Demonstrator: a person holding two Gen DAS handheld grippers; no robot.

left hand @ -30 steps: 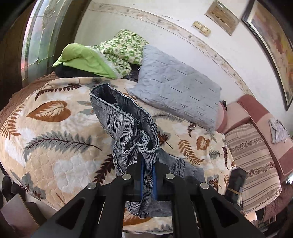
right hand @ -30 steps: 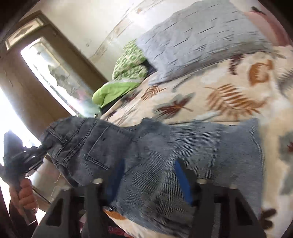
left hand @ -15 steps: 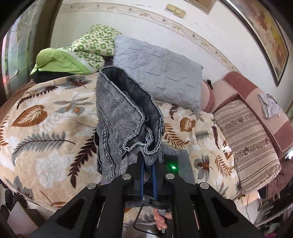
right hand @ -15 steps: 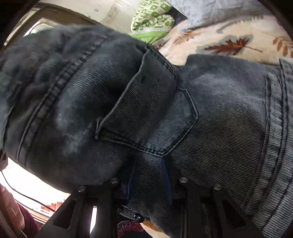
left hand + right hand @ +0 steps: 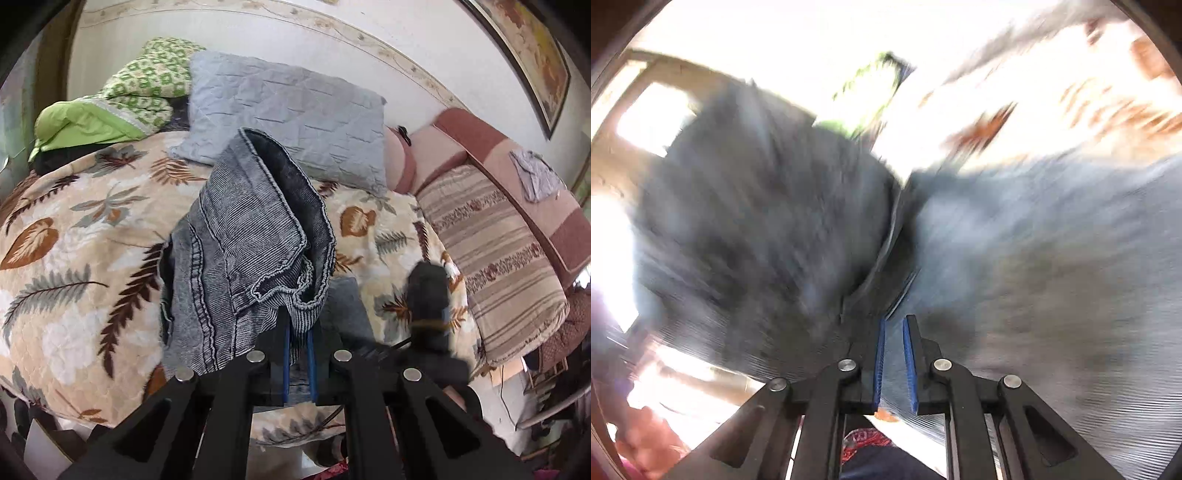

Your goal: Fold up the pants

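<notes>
Pants: the grey-blue washed denim pants (image 5: 243,258) are lifted up in a bunch above the bed, just in front of the camera. One leg opening gapes open at the top.
Left tool: the left tool (image 5: 297,363) is pinched almost closed, with a fold of the denim caught between its blue pads.
Right tool: the right tool (image 5: 894,363) is also nearly closed on the denim (image 5: 1034,258). This view is very blurry, so I cannot tell which part it has.
Bed: the bed has a cream quilt with brown and grey leaves (image 5: 74,258). A grey quilted pillow (image 5: 295,110) lies behind the pants.
How to do it well: I think both tools should hold tight, pull the cloth flat, and lay it down gently so the edges line up.
</notes>
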